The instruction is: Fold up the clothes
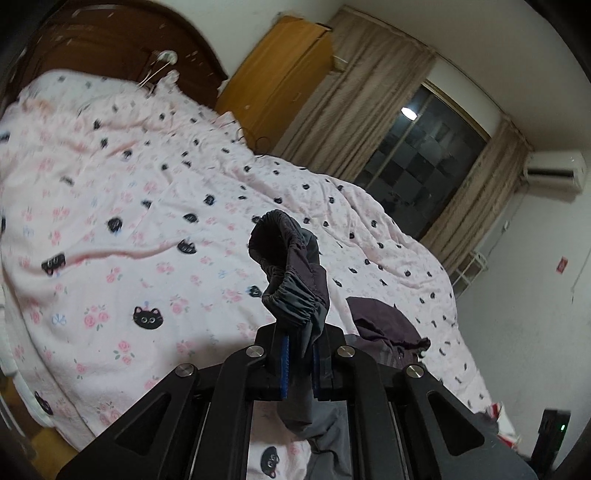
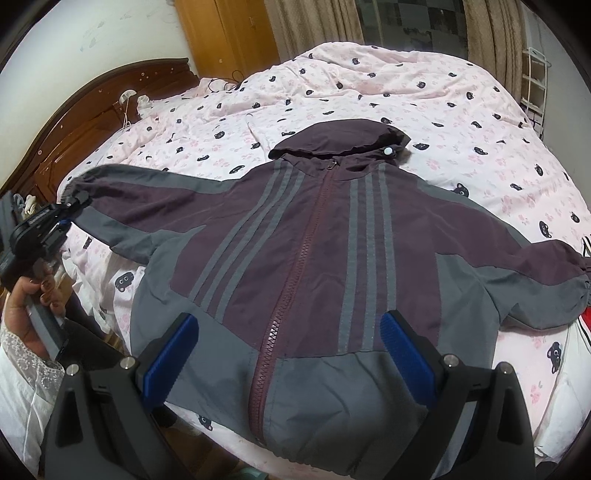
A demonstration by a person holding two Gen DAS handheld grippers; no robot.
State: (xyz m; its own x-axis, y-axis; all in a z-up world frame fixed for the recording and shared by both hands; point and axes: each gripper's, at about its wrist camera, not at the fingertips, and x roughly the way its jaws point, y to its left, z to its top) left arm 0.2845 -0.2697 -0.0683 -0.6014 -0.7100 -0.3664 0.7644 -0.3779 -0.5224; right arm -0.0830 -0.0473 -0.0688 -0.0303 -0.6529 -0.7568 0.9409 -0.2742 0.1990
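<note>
A purple and grey hooded jacket [image 2: 303, 243] lies front up on the bed, zipped, with both sleeves spread out. My left gripper [image 1: 300, 341] is shut on the cuff of the jacket's left-hand sleeve [image 1: 291, 280] and holds it up off the bed; it also shows in the right wrist view [image 2: 68, 206] at the sleeve end. My right gripper [image 2: 290, 339] is open and empty, its blue pads either side of the zipper above the jacket's grey hem. The other sleeve [image 2: 546, 273] lies flat at the right.
The bed has a pink quilt with black cat prints [image 2: 406, 85]. A dark wooden headboard [image 2: 74, 122] stands at the left, a wooden wardrobe [image 2: 229, 33] and curtains [image 1: 362, 92] behind. A red and white item [image 2: 583, 325] lies at the right edge.
</note>
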